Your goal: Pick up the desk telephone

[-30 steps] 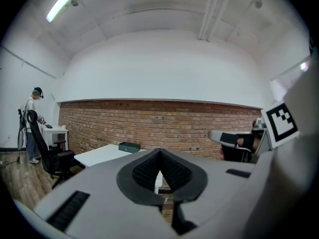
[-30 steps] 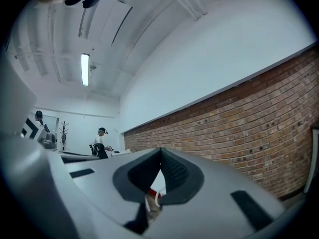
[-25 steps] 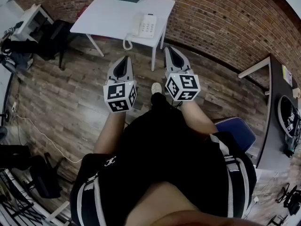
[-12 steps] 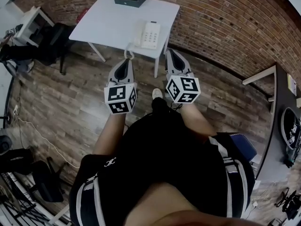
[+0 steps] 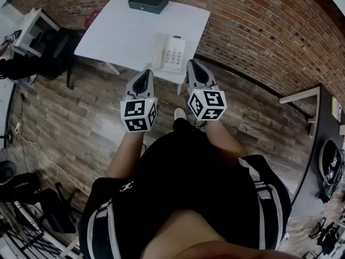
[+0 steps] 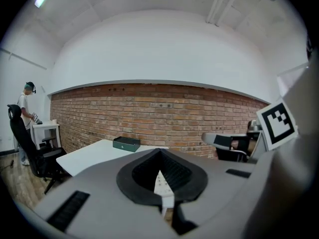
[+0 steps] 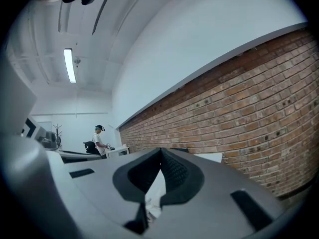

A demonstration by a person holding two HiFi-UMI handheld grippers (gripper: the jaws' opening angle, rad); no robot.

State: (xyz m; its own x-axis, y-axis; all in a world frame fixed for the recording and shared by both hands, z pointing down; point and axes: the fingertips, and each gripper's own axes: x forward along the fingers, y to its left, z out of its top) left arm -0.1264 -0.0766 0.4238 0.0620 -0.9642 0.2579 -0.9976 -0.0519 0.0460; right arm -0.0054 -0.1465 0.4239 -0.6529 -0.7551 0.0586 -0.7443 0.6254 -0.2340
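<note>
Left gripper [image 5: 144, 77]: jaws closed, nothing between them, tip short of the table's near edge. Desk telephone [image 5: 170, 54]: white, at the near edge of the white table [image 5: 118, 31], handset along its left side, just beyond both grippers. Right gripper [image 5: 194, 66]: jaws closed, empty. Assessment: probably a light, rigid, smooth plastic shell with a handset loose in its cradle. Open the jaws, then clamp the body's sides.
</note>
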